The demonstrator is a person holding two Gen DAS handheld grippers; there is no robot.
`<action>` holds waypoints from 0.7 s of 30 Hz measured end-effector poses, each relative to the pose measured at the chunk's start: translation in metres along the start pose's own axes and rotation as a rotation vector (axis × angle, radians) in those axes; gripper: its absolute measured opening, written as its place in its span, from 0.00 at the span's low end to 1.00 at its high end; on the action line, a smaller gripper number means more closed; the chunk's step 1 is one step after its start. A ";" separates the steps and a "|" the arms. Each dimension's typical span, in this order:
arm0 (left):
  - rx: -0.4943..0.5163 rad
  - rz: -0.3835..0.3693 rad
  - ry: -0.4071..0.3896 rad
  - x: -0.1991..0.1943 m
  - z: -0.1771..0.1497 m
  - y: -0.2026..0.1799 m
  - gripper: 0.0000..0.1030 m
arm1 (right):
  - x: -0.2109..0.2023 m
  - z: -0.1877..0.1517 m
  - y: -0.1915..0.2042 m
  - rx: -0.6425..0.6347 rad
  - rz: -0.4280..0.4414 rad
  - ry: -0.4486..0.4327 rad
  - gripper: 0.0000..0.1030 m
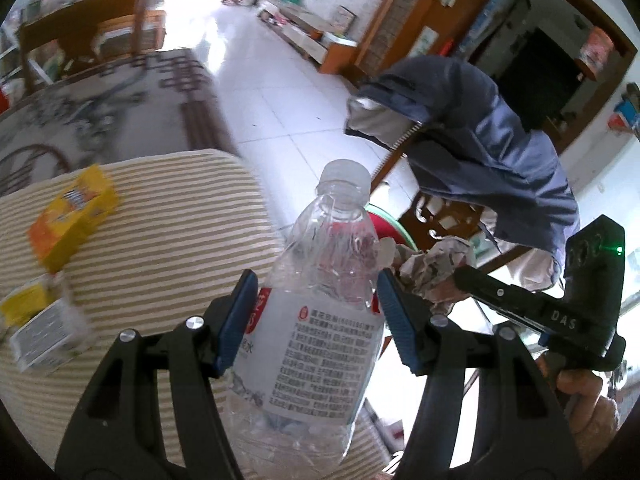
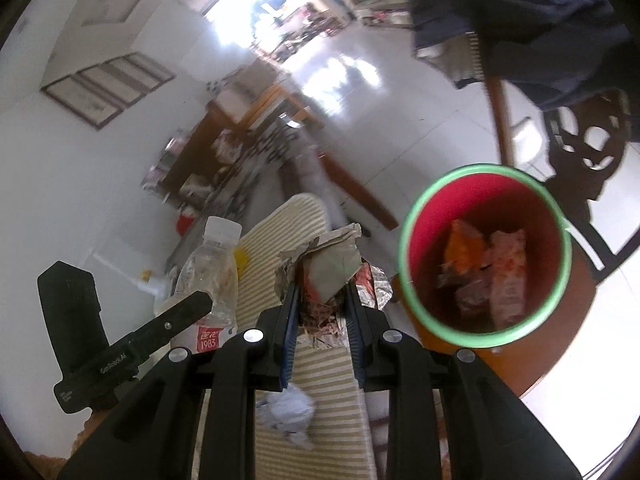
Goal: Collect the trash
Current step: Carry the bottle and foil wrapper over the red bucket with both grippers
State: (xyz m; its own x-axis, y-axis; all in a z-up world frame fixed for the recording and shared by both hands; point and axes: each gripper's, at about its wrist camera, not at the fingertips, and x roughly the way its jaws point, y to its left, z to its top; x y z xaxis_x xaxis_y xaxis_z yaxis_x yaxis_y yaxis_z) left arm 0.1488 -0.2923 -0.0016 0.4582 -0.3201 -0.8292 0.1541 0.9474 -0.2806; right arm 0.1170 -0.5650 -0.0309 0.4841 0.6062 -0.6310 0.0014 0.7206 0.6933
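My left gripper (image 1: 316, 308) is shut on a clear empty plastic bottle (image 1: 320, 300) with a white cap, held upright above the striped mat (image 1: 160, 232). The bottle also shows in the right wrist view (image 2: 208, 276). My right gripper (image 2: 322, 288) is shut on a crumpled foil and paper wrapper (image 2: 332, 268), also seen in the left wrist view (image 1: 432, 268). The wrapper is held just left of a red bin with a green rim (image 2: 412, 272), which holds several wrappers.
A yellow carton (image 1: 72, 216) and a small white and yellow box (image 1: 40, 328) lie on the mat. A crumpled white tissue (image 2: 286, 412) lies on the mat under my right gripper. A wooden chair with a blue jacket (image 1: 480, 140) stands behind the bin.
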 end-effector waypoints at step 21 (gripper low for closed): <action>0.111 -0.067 0.121 0.091 0.035 -0.066 0.58 | -0.016 0.045 -0.061 0.074 -0.155 -0.072 0.25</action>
State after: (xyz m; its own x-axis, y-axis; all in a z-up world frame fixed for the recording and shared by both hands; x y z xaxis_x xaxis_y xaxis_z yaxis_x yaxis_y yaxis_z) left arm 0.2105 -0.3840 -0.0413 0.3357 -0.3735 -0.8648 0.2790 0.9163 -0.2875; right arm 0.1486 -0.6341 -0.0477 0.5346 0.4623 -0.7075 0.1438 0.7752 0.6152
